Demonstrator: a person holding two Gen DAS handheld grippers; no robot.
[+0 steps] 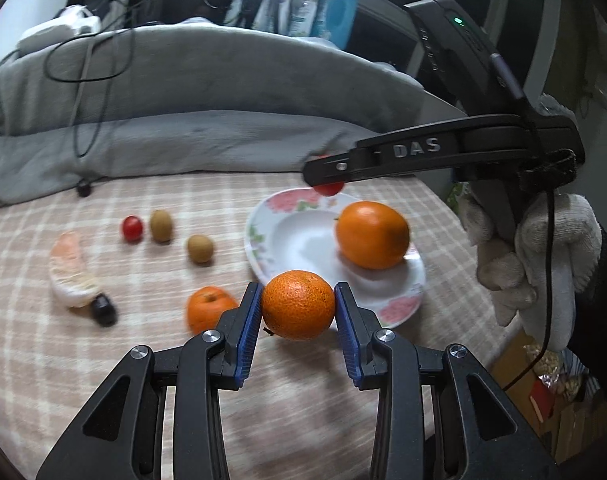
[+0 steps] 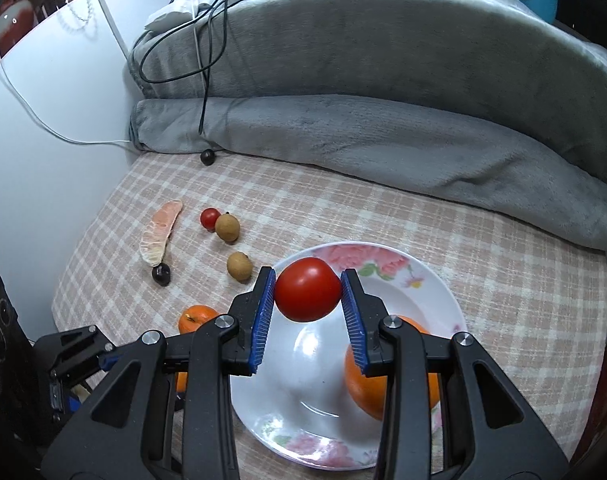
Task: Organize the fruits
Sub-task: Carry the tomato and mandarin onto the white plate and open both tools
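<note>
While both grippers sit over the plate (image 2: 435, 292) near the checked bed's right edge, left gripper (image 1: 298, 306) is clamped on a mandarin (image 1: 298, 305), right gripper (image 2: 307, 290) clamped on a tomato (image 2: 307, 289), both pitched down. Big orange (image 1: 372, 234) lies on the plate's right side; open cloth at left centre. Left view alone shows the gloved hand (image 1: 543, 256).

Left claw (image 1: 298, 307) grips a mandarin (image 1: 298, 305).

Left hand-held gripper (image 1: 298, 312) and right hand-held gripper (image 2: 308, 290) both angle downward, each clamped on something round.
</note>
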